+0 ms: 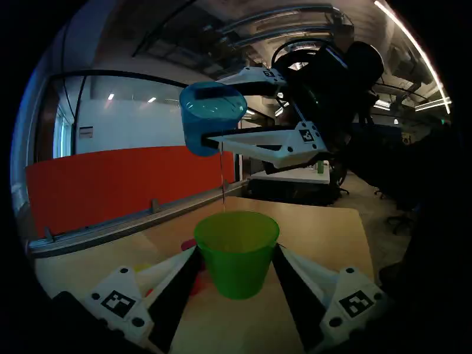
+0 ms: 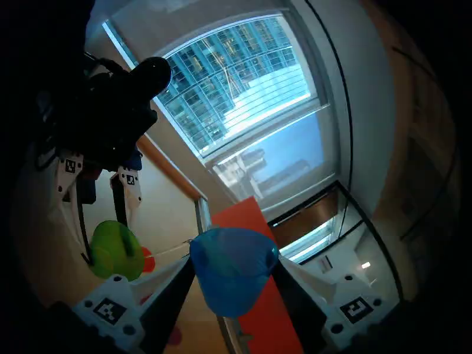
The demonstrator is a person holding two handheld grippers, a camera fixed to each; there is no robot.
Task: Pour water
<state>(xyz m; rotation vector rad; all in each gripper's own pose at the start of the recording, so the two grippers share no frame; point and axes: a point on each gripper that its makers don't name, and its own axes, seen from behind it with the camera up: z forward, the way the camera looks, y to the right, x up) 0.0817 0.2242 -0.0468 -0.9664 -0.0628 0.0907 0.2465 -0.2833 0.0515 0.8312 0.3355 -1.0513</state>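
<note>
Tabletop [image 1: 330, 230], one green cup [image 1: 237, 253], one blue cup [image 1: 209, 118]

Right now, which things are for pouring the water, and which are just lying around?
For pouring: blue cup, green cup, water stream, left gripper, right gripper.
Just lying around: small coloured bits on the table, orange panel.

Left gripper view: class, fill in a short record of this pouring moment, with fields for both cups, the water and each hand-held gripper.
blue cup: tilted, raised above green cup
green cup: upright, over wooden table
water: thin stream from blue cup down to green cup
right hand-held gripper: shut on blue cup
left hand-held gripper: shut on green cup
</note>
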